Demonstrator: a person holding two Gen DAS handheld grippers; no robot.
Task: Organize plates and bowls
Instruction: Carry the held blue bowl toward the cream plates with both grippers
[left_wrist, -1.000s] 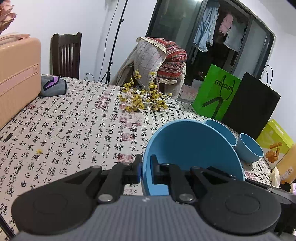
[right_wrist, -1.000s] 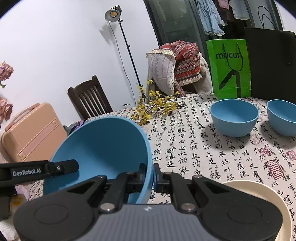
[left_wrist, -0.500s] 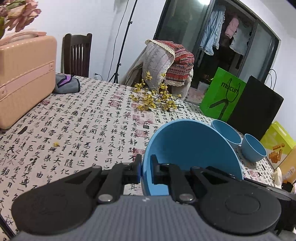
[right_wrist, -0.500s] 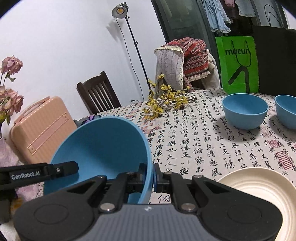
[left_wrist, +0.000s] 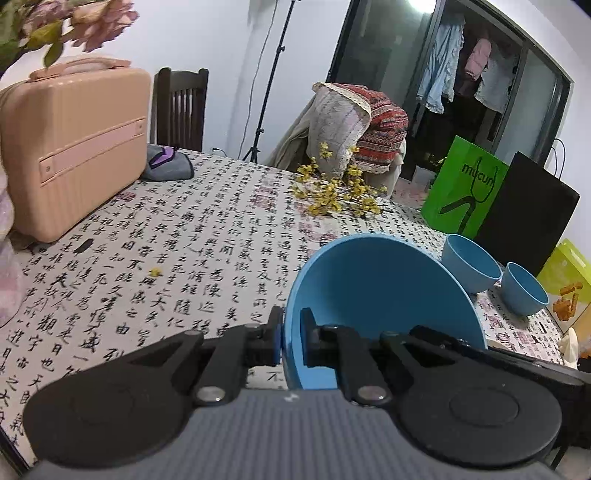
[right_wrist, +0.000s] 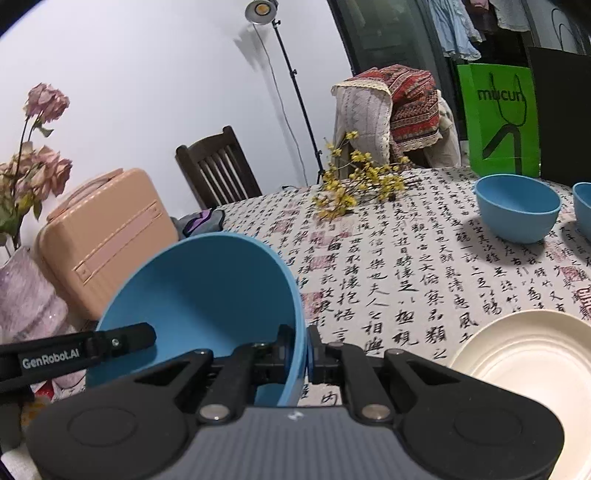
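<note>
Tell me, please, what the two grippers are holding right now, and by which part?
Both hold one large blue bowl by its rim: the left gripper pinches one side, the right gripper the opposite side.

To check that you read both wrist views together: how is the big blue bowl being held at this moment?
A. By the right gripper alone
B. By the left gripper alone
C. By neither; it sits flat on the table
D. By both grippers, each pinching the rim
D: the left gripper has its fingers closed on one side of the big blue bowl's rim, and the right gripper pinches the opposite side.
</note>
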